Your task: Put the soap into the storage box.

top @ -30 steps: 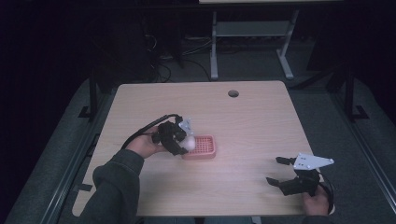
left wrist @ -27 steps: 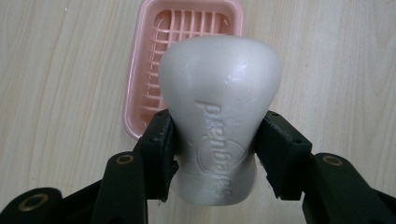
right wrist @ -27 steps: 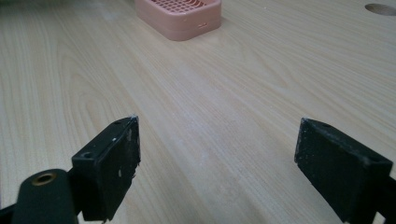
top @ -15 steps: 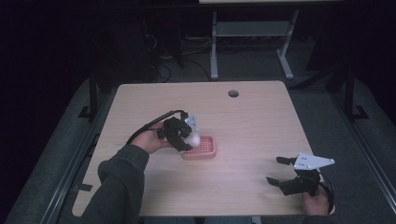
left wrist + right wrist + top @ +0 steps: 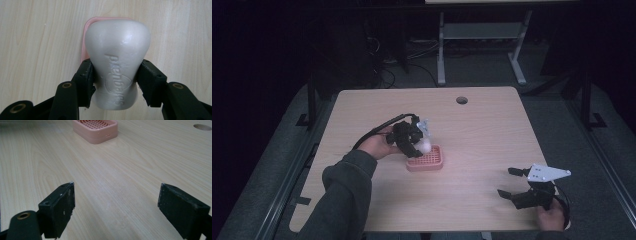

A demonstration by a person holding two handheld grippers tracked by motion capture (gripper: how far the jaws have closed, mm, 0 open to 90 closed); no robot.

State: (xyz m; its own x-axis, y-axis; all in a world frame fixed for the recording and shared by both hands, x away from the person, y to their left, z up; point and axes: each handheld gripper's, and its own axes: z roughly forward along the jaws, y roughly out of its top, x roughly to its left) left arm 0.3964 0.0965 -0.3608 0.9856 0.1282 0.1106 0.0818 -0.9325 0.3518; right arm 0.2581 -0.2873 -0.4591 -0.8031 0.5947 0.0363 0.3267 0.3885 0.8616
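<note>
Your left gripper (image 5: 113, 75) is clenched on the soap (image 5: 117, 62), holding it just above the pink dish (image 5: 426, 160) so it can drop in, while your right gripper (image 5: 116, 212) rests released near the table (image 5: 472, 130) edge.

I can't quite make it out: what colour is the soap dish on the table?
Pink, with a grid top; the soap dish shows best in the right gripper view.
</note>
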